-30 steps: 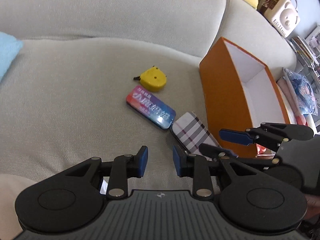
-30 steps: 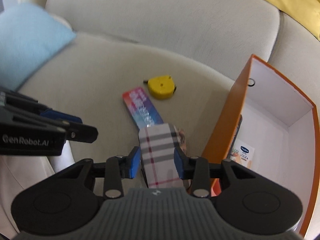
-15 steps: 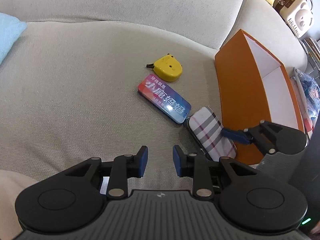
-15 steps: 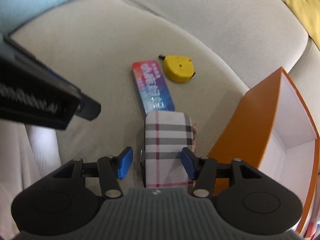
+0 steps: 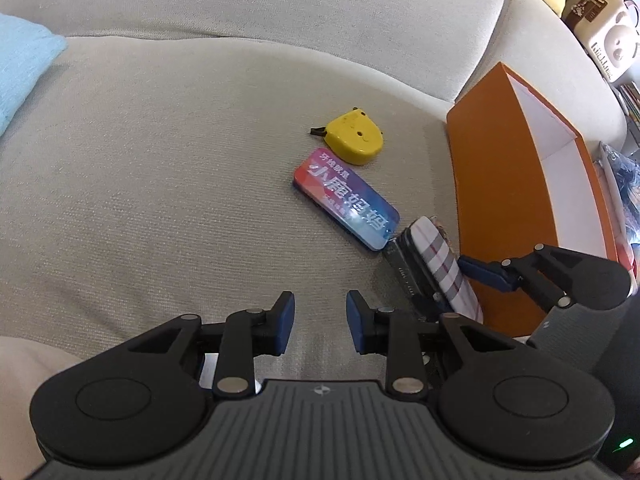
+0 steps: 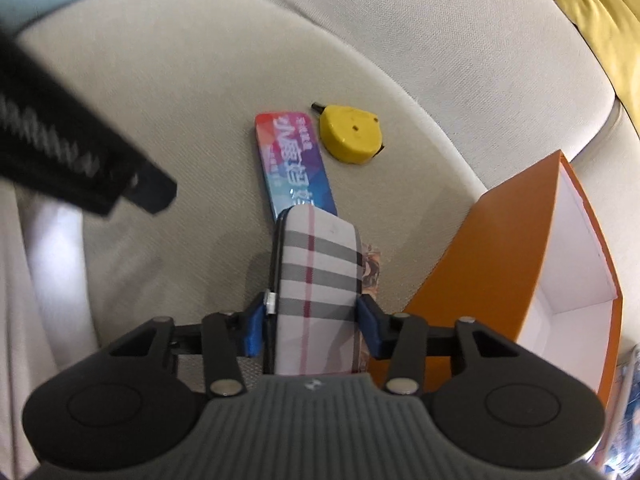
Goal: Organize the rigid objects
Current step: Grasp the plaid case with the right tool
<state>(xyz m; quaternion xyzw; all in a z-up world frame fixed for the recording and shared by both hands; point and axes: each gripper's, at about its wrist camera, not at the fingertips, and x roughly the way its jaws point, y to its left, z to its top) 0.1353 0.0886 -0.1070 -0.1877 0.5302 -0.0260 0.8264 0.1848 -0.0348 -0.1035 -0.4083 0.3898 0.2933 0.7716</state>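
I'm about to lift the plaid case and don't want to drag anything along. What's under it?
A patterned card or packet edge pokes out along the plaid case, on the orange box side. How far it runs beneath is hidden.

The flat rectangular red-blue-purple tin [image 5: 346, 199] carries large white Chinese characters "小鹿妈妈"; its smaller print is unreadable.

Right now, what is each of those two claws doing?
Left gripper: open, nothing between its fingers.
Right gripper: has just been closing, fingers now shut on the plaid case.
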